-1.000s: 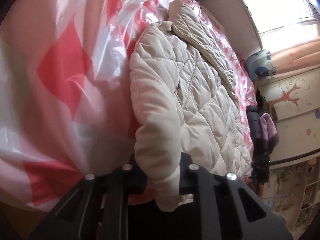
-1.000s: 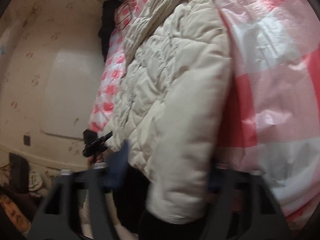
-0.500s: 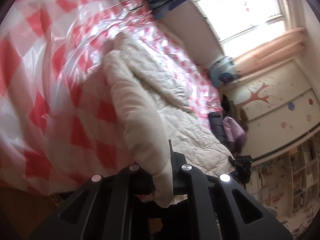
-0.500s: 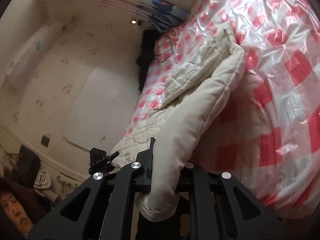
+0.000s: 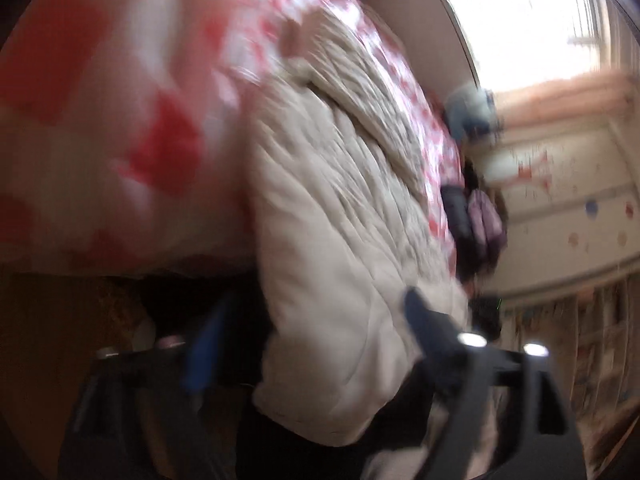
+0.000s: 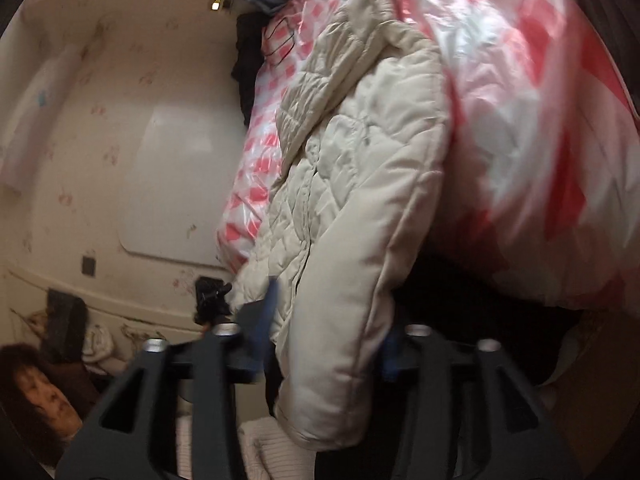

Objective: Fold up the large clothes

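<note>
A cream quilted puffer jacket (image 5: 340, 208) lies on a bed under a red-and-white checked plastic sheet (image 5: 132, 120). Its two sleeves hang over the bed's near edge. In the blurred left wrist view my left gripper (image 5: 308, 344) is open, its blue-padded fingers (image 5: 204, 344) wide apart on either side of one sleeve cuff. In the right wrist view the jacket (image 6: 352, 168) runs away up the bed. My right gripper (image 6: 324, 344) is open too, with the other sleeve (image 6: 340, 320) hanging loose between its fingers.
A bright window (image 5: 532, 20) and a decorated wall lie beyond the bed in the left wrist view. Dark clothes (image 5: 472, 220) are piled at the bed's far side. A person's face (image 6: 44, 392) is at the lower left of the right wrist view, beside a cream wall (image 6: 120, 140).
Both grippers were shut on the sleeve cuffs half a second ago and have opened. Both views have dropped closer to the bed edge, and the sleeves hang free.
</note>
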Motion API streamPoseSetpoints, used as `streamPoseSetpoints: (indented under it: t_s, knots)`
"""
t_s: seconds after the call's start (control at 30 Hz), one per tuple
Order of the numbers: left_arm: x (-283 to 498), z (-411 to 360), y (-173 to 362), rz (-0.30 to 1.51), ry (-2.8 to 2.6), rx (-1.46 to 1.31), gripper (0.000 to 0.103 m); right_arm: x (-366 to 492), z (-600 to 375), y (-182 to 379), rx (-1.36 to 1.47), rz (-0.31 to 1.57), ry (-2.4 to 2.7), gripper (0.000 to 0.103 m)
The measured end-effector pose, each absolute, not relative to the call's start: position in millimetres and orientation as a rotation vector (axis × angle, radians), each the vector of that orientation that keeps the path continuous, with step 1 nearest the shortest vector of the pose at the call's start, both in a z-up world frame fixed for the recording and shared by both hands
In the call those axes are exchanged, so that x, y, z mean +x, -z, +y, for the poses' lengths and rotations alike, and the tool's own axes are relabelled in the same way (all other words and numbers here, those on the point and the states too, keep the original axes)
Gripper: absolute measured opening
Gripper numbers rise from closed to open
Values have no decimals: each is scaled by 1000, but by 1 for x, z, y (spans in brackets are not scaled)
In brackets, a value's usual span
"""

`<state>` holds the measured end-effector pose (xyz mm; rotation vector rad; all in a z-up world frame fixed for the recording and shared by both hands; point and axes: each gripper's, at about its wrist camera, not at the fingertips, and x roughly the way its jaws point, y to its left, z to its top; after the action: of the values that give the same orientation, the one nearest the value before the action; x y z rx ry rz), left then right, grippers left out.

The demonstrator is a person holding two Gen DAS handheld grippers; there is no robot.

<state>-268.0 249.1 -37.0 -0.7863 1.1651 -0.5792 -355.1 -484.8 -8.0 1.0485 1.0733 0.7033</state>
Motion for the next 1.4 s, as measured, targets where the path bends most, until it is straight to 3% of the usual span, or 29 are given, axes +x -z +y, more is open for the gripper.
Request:
streamPoseSetpoints:
  t_s: [0.03, 0.1, 0.17, 0.4, 0.43, 0.5, 0.57, 0.6, 0.7, 0.73, 0.93, 1.03, 1.1, 1.17, 1.23, 1.37, 1.4]
  knots:
    - [-268, 262, 40, 1152, 557, -825, 87, -356, -487, 11, 1059, 1076, -700, 64]
    - [-270, 283, 41, 1118, 522, -871, 96, -356, -491, 16, 1085, 1069, -703, 71]
    - [-266, 291, 43, 1113, 517, -875, 96, -354, -493, 20, 1091, 1065, -703, 86]
    - [-235, 227, 73, 1281, 721, -793, 96, -326, -468, 38, 1057, 1137, -734, 87]
    - [-235, 214, 73, 1290, 756, -773, 96, -326, -464, 37, 1024, 1135, -729, 86]
    - [-239, 195, 70, 1286, 781, -707, 96, -326, -457, 32, 990, 1110, -742, 65]
    - [-246, 184, 65, 1274, 745, -635, 82, -329, -455, 28, 953, 1090, -748, 28]
    - [-249, 180, 64, 1285, 751, -631, 54, -331, -453, 26, 946, 1082, -765, 24]
    - [-259, 178, 51, 1253, 746, -631, 19, -335, -450, 17, 924, 1047, -765, 17]
    - [-261, 179, 41, 1223, 735, -626, 13, -335, -451, 12, 933, 1014, -775, 16]
    - [-278, 181, -4, 1086, 774, -651, 9, -347, -460, -22, 979, 842, -852, 15]
    - [-292, 185, -14, 1069, 819, -619, 9, -360, -463, -24, 978, 849, -871, 15]
    - [-295, 187, -1, 1131, 837, -595, 10, -366, -467, -9, 975, 922, -847, 20]
    - [-294, 188, 27, 1222, 827, -597, 15, -371, -471, 15, 1005, 1017, -831, 34]
    - [-294, 197, 52, 1276, 792, -641, 26, -378, -474, 34, 1026, 1066, -826, 43]
    - [-299, 210, 59, 1229, 765, -720, 27, -385, -470, 42, 1065, 1014, -864, 40]
    - [-301, 211, 54, 1204, 764, -723, 18, -386, -468, 37, 1062, 982, -882, 36]
